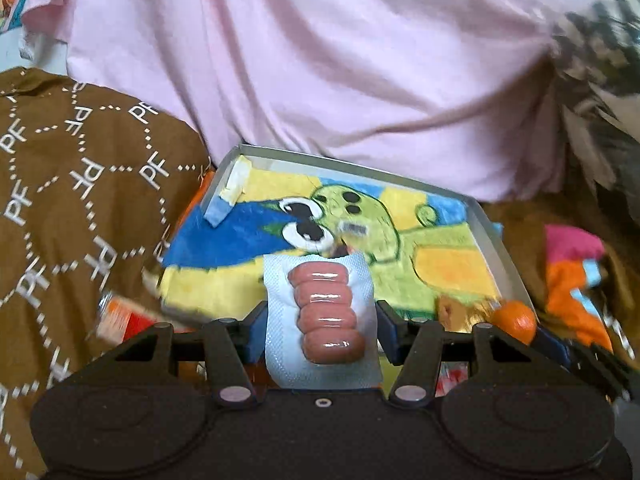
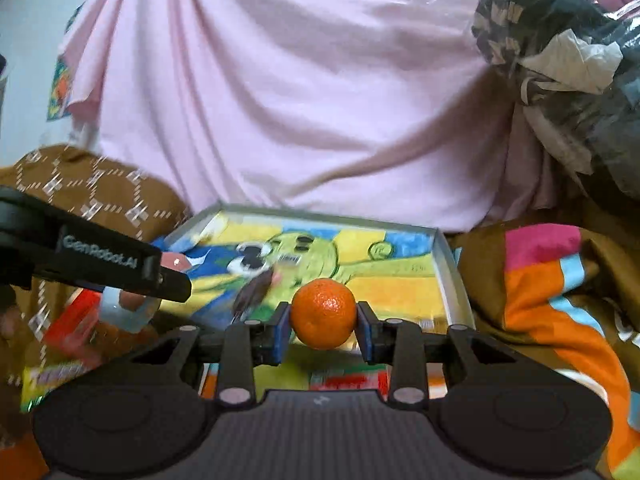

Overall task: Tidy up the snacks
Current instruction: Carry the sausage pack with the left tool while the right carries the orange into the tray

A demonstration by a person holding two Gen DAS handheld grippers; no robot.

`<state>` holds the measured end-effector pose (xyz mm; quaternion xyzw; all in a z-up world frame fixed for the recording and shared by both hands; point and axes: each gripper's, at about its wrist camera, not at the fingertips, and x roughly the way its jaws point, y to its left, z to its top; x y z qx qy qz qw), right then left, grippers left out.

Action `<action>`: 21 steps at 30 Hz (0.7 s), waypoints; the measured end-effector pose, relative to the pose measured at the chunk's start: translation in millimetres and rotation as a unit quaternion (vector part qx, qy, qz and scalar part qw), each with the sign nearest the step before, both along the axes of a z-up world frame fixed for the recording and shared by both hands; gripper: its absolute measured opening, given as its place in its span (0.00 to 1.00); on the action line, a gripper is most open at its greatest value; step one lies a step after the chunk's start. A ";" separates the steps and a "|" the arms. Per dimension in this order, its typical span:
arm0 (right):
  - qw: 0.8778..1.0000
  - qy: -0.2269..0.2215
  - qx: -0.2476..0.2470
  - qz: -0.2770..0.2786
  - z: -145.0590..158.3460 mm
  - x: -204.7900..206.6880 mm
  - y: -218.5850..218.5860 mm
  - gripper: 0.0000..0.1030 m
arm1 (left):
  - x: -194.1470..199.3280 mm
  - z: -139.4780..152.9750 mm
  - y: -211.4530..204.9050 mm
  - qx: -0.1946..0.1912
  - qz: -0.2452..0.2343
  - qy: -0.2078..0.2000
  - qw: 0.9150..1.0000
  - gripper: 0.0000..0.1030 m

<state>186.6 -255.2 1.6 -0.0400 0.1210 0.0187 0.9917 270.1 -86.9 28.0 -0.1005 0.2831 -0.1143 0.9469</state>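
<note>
- Pink cloth [image 1: 320, 60] hangs across the whole background, with brown patterned fabric [image 1: 72, 184] bunched on the left and a dark crumpled bag [image 2: 560, 60] at the upper right.
- Below the cloth lies a shallow tray [image 1: 496, 248] lined with a bright cartoon picture, a green figure on yellow and blue.
- My left gripper [image 1: 320, 320] is clamped on a sausage pack [image 1: 324, 312], a clear sealed pouch showing four pink links stacked one above another. Both pads press its edges, and the pack stands upright over the tray's near edge.
- My right gripper [image 2: 323, 330] holds an orange [image 2: 323, 314] squeezed between its blue pads, jaws fairly narrow. The fruit sits over the near part of the tray.
- From the right wrist view, my left gripper reaches in from the left with its pack, near the tray's left corner.
- From the left wrist view, the orange shows at the tray's right near corner.
- Red and yellow packets [image 2: 72, 332] lie blurred on the fabric to the left of the tray.
- Striped pink, orange and blue cloth [image 2: 560, 280] lies to the tray's right.
</note>
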 end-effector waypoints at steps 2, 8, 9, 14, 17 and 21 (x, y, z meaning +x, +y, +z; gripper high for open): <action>1.000 -0.007 0.009 0.002 0.8 8.9 -0.7 0.37 | 18.6 0.8 -1.4 0.002 0.007 0.002 1.000 0.55; 1.000 -0.013 0.011 0.003 -5.9 39.1 4.1 0.37 | 61.3 -4.6 -8.5 0.021 0.026 0.009 0.999 0.55; 1.000 -0.014 0.013 0.004 -7.0 41.5 5.0 0.37 | 66.6 -6.4 -10.2 0.025 0.027 0.011 0.999 0.55; 1.000 -0.004 0.024 0.013 -10.9 53.3 11.6 0.37 | 84.6 -17.5 -14.5 0.034 0.031 0.026 0.999 0.55; 1.000 0.004 0.023 0.017 -14.2 57.2 15.2 0.37 | 90.7 -23.8 -13.4 0.033 0.040 0.036 0.998 0.56; 0.999 0.023 0.028 0.015 -18.7 64.1 17.3 0.37 | 94.9 -30.6 -12.8 0.043 0.047 0.043 0.997 0.56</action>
